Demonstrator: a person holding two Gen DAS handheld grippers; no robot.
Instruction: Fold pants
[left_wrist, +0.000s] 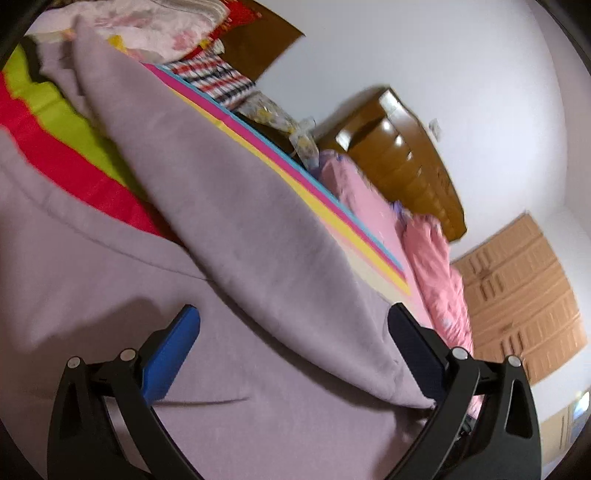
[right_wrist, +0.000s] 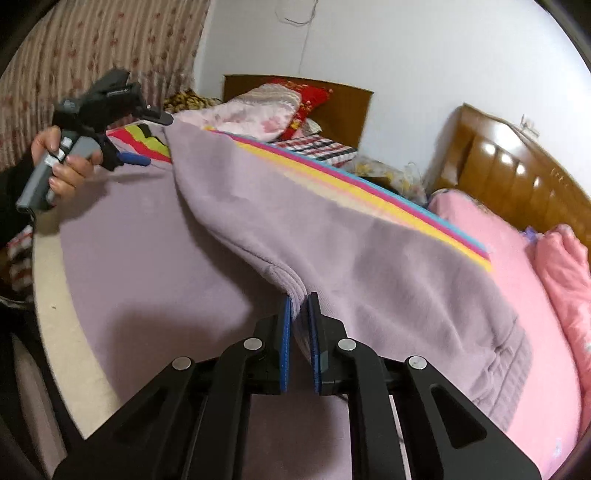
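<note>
Across the bed (right_wrist: 491, 258), the lilac pants (right_wrist: 332, 236) run lengthwise from the right gripper (right_wrist: 299, 306), clamped on a ribbed hem, away to the left gripper (right_wrist: 138, 158) at the far end. In its own view the left gripper's (left_wrist: 293, 317) jaws stand apart over the cloth, gripping nothing. The right hand is nearer the fold edge; bare pink bedding toward the wooden headboard (right_wrist: 517, 177) gives room.

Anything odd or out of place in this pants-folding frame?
Nothing stands out. The right gripper is shut on the lilac pants at a ribbed edge, lifting a leg over the rest on the bed; the left gripper is open above the fabric.
</note>
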